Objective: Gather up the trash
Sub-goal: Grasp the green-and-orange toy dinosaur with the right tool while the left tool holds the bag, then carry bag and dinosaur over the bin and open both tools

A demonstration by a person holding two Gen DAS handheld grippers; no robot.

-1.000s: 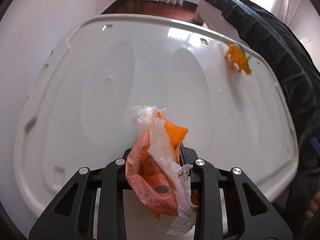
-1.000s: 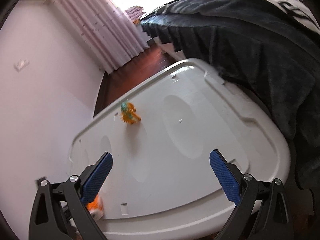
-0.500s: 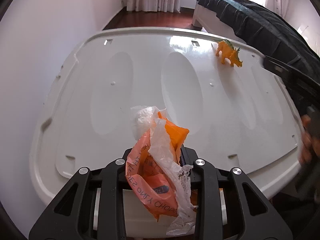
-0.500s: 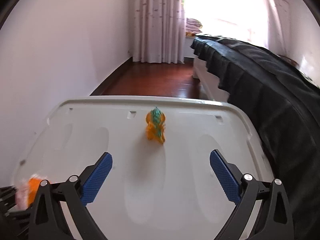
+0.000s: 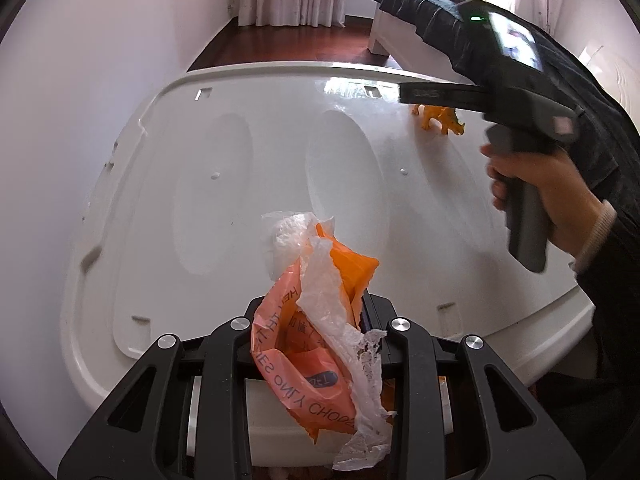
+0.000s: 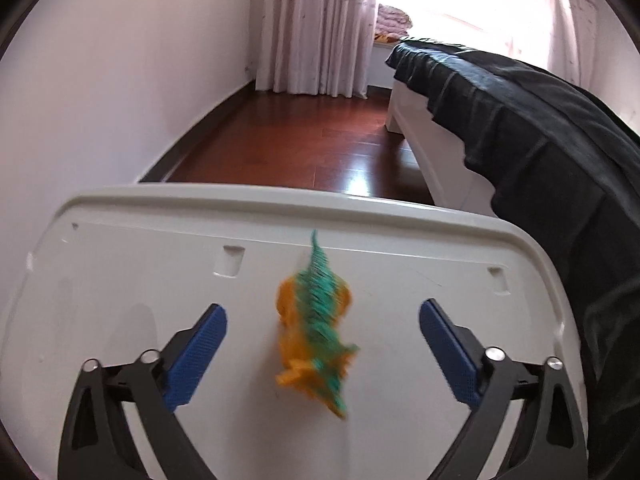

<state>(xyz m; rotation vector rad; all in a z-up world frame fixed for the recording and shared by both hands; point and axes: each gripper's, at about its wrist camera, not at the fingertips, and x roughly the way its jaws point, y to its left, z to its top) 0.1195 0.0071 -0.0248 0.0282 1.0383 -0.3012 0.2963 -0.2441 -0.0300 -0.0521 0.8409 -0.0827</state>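
Observation:
My left gripper [image 5: 316, 320] is shut on a crumpled bundle of orange and clear plastic wrappers [image 5: 320, 312], held above the near edge of a white plastic lid [image 5: 240, 184]. My right gripper [image 6: 322, 332] is wide open over the lid's far right part [image 6: 120, 272], its blue pads [image 6: 196, 344] on either side of an orange and green toy dinosaur [image 6: 316, 328] without touching it. The dinosaur [image 5: 440, 118] also shows in the left wrist view, partly behind the hand-held right gripper body [image 5: 516, 100].
A bed with a dark cover [image 6: 520, 120] runs along the right of the lid. A white wall [image 6: 100, 80] is on the left. Dark wooden floor [image 6: 300, 148] and curtains [image 6: 320, 24] lie beyond the lid.
My right gripper has swung round and moved in towards the dinosaur, which now sits between its open fingers. My left gripper has drawn back a little with the wrappers still in it.

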